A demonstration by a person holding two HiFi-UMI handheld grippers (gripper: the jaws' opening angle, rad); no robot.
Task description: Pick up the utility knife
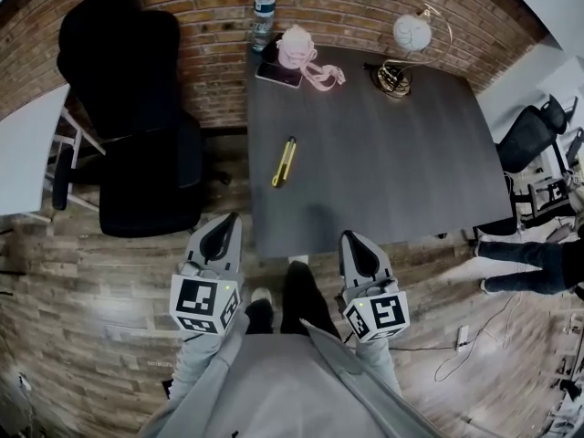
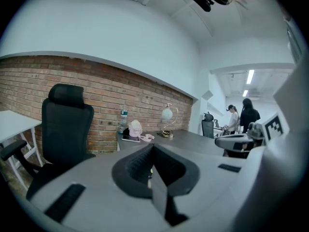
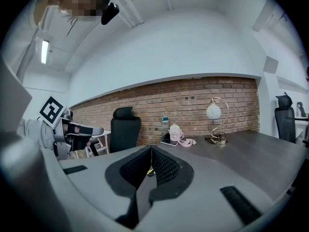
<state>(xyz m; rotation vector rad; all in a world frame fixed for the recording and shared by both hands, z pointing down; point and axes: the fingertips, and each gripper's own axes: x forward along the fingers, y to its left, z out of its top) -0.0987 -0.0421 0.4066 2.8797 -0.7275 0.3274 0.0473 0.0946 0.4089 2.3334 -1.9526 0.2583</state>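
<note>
The utility knife, yellow and black, lies on the dark grey table near its left edge, lengthwise toward me. Both grippers hover off the table's near edge, short of the knife. My left gripper is over the floor just left of the table's near corner, jaws together and empty. My right gripper is at the near edge, right of the knife, also shut on nothing. In the left gripper view the left gripper points at the table, and in the right gripper view so does the right gripper.
A black office chair stands left of the table. At the table's far end are a water bottle, a pink object on a dark tablet and a globe lamp. A white desk is at the left; someone's legs at the right.
</note>
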